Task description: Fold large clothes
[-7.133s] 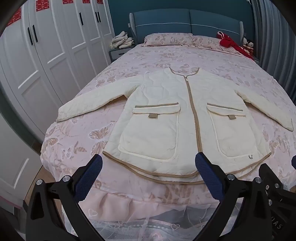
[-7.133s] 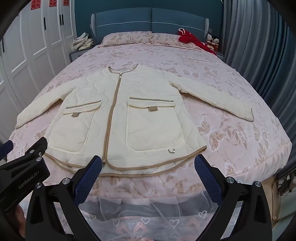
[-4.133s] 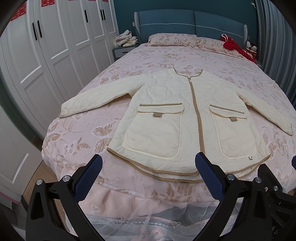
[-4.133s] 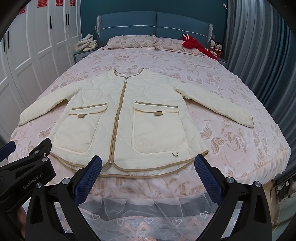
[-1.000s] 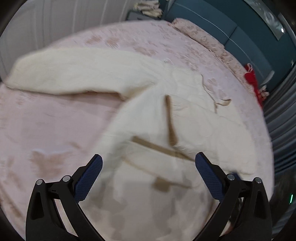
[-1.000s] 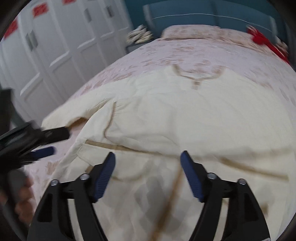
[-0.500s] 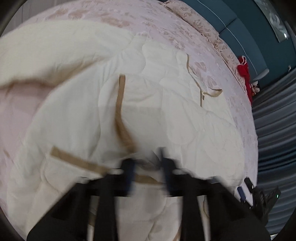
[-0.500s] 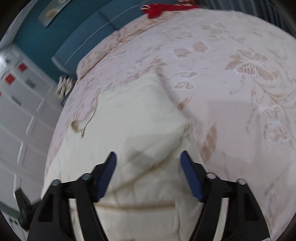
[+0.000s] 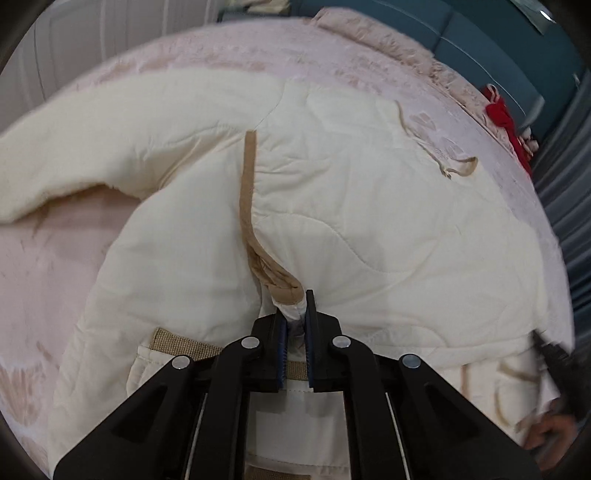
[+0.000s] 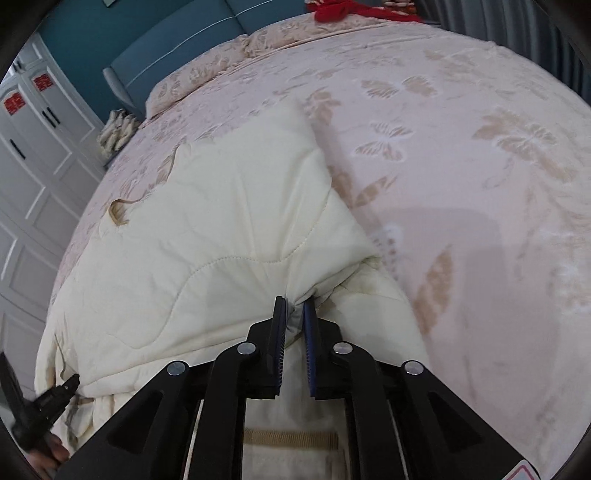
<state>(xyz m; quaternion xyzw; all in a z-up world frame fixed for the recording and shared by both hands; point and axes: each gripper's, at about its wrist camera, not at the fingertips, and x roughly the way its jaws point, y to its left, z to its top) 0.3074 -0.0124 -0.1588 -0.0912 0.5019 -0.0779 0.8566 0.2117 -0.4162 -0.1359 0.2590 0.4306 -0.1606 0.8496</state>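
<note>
Two pinches are already in place: the left tongs (image 9: 295, 325) are clamped on the cream jacket (image 9: 369, 221) at its tan trim, and the right tongs (image 10: 294, 317), just closed, are gripping its far edge. Its length runs away up the bed (image 10: 461, 166) (collar farthest).

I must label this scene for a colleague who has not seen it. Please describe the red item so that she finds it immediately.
Start at the large bed with the pink floral bedspread, where a cream quilted jacket lies. Go to the far end, by the blue headboard and the floral pillows. The red item is a crumpled bright red cloth there, the only vivid red on pale bedding.
</note>
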